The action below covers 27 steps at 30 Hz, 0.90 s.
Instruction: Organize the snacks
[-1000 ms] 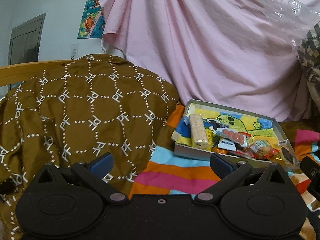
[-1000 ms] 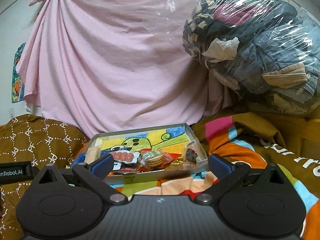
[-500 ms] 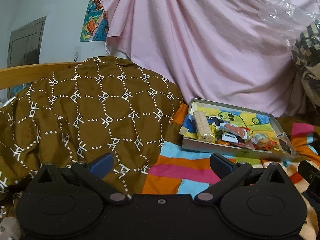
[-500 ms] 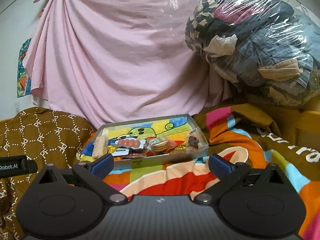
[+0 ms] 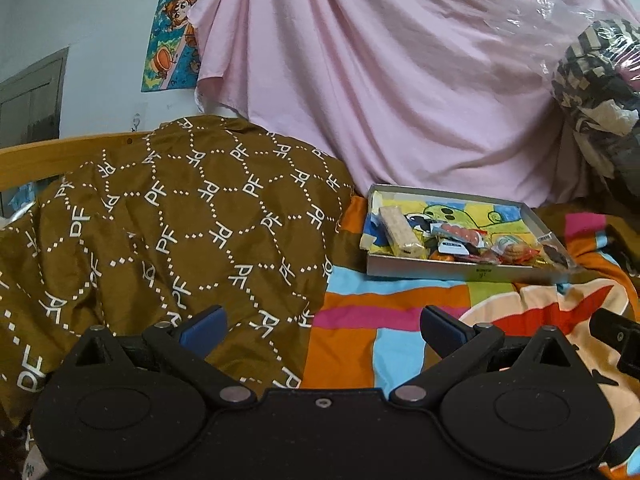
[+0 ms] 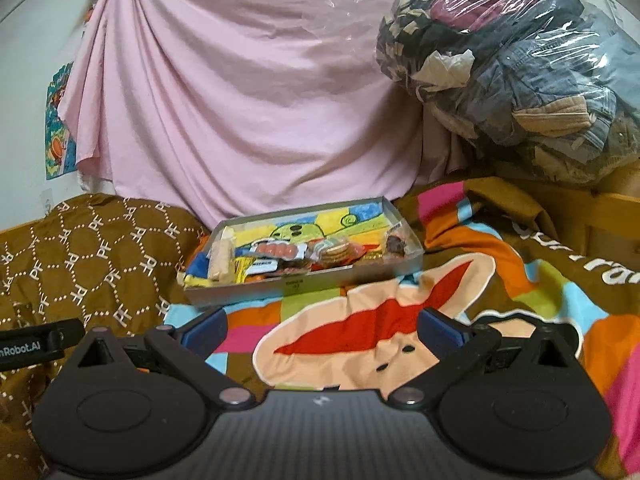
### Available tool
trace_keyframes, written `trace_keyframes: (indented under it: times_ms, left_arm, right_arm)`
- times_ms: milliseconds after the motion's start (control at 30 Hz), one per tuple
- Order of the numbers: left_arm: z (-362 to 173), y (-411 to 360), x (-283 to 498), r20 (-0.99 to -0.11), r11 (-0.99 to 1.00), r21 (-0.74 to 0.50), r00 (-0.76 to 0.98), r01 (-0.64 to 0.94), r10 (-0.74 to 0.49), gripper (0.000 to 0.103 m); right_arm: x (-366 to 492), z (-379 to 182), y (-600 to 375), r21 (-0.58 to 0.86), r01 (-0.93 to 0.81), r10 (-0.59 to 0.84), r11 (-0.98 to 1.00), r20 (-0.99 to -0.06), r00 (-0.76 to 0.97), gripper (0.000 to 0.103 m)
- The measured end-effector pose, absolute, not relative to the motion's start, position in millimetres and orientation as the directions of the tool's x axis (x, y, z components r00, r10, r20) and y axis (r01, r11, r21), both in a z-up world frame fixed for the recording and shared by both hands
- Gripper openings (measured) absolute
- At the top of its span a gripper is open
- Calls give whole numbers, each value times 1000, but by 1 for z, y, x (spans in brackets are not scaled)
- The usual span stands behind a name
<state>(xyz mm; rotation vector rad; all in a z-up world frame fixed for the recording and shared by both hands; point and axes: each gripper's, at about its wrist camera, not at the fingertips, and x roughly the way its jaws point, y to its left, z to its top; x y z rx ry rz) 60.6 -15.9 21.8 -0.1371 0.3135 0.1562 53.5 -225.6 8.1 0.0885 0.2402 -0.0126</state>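
A shallow grey box (image 5: 420, 270) (image 6: 248, 294) with a cartoon-printed bottom rests on the striped bedspread. Several wrapped snacks lie along its near side, among them a long pale cracker pack (image 5: 401, 232) (image 6: 222, 259) at the left and a round biscuit pack (image 6: 334, 251) (image 5: 514, 249). My left gripper (image 5: 322, 324) hangs open and empty, well short of the box and to its left. My right gripper (image 6: 322, 326) is also open and empty, in front of the box over the bedspread.
A brown patterned quilt (image 5: 160, 224) is heaped to the left of the box. A pink sheet (image 6: 240, 100) hangs behind. At the right sits a clear plastic bag of clothes (image 6: 520, 64). The colourful bedspread (image 6: 360, 336) lies between the grippers and the box.
Both grippers have drawn back from the box, which now looks smaller and farther away. More bedspread shows in front. Jaws stayed open.
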Motion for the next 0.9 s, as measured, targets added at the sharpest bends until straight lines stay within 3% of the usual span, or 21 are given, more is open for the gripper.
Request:
trace_keyframes:
  times_ms: [467,900]
  left_arm:
    - [4,-4,54,-315,986,-120,946,-116,73,102]
    - [-3,5,58,-313,984,-130,947,-122,76,102]
  right_arm:
    - [30,-1,-206,59,76,-62,995,-212,975,103]
    - [44,-12,-197,48,75,-60,996,-253,965,103]
